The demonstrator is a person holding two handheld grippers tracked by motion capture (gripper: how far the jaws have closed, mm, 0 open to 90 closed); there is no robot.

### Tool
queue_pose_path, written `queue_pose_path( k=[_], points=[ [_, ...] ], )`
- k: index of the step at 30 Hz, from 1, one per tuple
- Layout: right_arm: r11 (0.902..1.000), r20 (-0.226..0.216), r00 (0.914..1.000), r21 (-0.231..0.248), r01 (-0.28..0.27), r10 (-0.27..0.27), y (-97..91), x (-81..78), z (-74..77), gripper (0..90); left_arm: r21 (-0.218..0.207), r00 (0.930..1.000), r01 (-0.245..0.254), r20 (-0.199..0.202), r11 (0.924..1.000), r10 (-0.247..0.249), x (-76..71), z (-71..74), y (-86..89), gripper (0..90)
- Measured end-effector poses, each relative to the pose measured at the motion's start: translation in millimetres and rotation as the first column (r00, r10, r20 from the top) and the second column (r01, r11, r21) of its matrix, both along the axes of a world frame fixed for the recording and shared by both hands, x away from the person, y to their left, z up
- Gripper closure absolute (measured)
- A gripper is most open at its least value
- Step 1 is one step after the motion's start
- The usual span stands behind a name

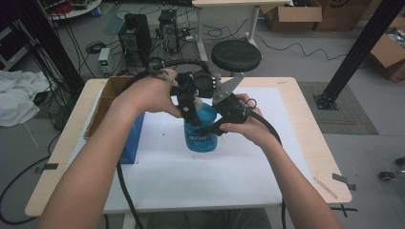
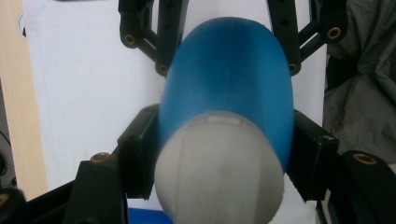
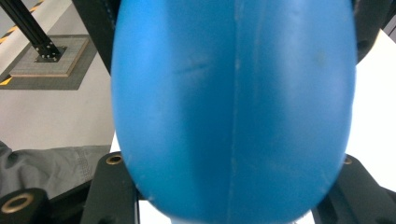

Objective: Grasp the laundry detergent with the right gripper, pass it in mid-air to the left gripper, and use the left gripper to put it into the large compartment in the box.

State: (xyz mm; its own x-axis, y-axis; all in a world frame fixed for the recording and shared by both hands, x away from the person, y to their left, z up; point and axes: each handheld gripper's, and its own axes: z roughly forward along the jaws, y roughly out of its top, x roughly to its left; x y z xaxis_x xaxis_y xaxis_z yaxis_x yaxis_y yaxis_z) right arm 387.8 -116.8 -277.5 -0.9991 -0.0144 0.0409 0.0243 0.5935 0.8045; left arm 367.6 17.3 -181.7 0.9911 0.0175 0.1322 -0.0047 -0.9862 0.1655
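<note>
Hands and tongs cover most of the blue bottle, standing upright mid-bench on white paper. The left tongs pinch it just below its white cap; the right tongs clamp its body.

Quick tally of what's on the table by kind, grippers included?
Blue bottle: 1
Grippers: 2, the left gripper and the right gripper, both clamped on the bottle
Cardboard box: 1
Blue box: 1
White sheet: 1
Total: 6
</note>
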Motion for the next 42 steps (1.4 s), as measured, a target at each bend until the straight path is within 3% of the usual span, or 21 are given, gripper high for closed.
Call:
queue_pose_path(
  k=[15,20,25,26,28,32,34,38,39,40,41,42],
  points=[
    [1.0000,-0.012,0.9999,-0.004,-0.002,0.002,0.5,0.9,-1.4,45.4,0.001,1.0000,0.004,0.000,1.0000,-0.004,0.5,-0.9,0.0,38.2],
    [0.9994,-0.044,0.9989,0.031,-0.015,0.017,-0.5,1.1,-2.3,45.0,-0.026,0.9995,0.000,-0.032,0.9997,-0.001,2.7,3.2,2.1,38.4],
    [0.9977,-0.054,0.9983,0.066,-0.015,0.019,-0.8,1.8,-1.4,44.1,-0.020,0.9994,-0.008,-0.034,0.9998,0.007,3.2,7.2,2.5,38.6],
    [0.9972,-0.055,0.9984,0.074,-0.010,0.014,-0.6,1.9,-1.3,42.8,-0.014,0.9992,-0.016,-0.036,0.9998,0.015,4.3,8.2,2.9,38.6],
    [0.9956,-0.055,0.9984,0.092,0.015,-0.010,-1.2,2.3,-1.0,30.5,-0.009,0.9987,-0.033,-0.040,0.9994,0.032,6.3,9.7,4.1,38.7],
    [0.9928,-0.064,0.9951,0.088,0.081,-0.075,-7.4,5.9,-1.1,21.7,-0.009,0.9961,-0.079,-0.041,0.9969,0.078,10.4,14.9,9.0,38.7],
    [0.9933,-0.074,0.9927,0.059,0.100,-0.095,-12.5,8.8,-2.7,20.7,-0.010,0.9916,-0.125,-0.033,0.9921,0.125,13.3,21.6,13.5,38.7],
    [0.9890,-0.079,0.9861,-0.033,0.144,-0.147,-24.4,13.2,-6.9,21.0,-0.014,0.9708,-0.240,-0.013,0.9707,0.240,20.5,38.7,25.0,38.7],
    [0.9866,-0.085,0.9839,-0.057,0.153,-0.157,-26.6,14.5,-7.6,20.7,-0.029,0.9539,-0.300,-0.007,0.9535,0.300,23.6,46.5,31.3,38.7],
    [0.9799,-0.091,0.9793,-0.102,0.172,-0.181,-30.8,16.4,-9.5,21.4,-0.032,0.9470,-0.321,-0.006,0.9465,0.321,24.7,49.1,33.7,38.7],
    [0.9771,-0.091,0.9781,-0.120,0.176,-0.187,-32.3,17.3,-10.0,22.3,-0.042,0.9306,-0.366,0.002,0.9298,0.366,27.3,56.3,39.9,38.7],
    [0.9670,-0.090,0.9738,-0.168,0.192,-0.209,-36.0,18.8,-11.4,22.8,-0.046,0.9189,-0.394,0.006,0.9180,0.394,29.0,60.7,44.2,38.7]
  ],
)
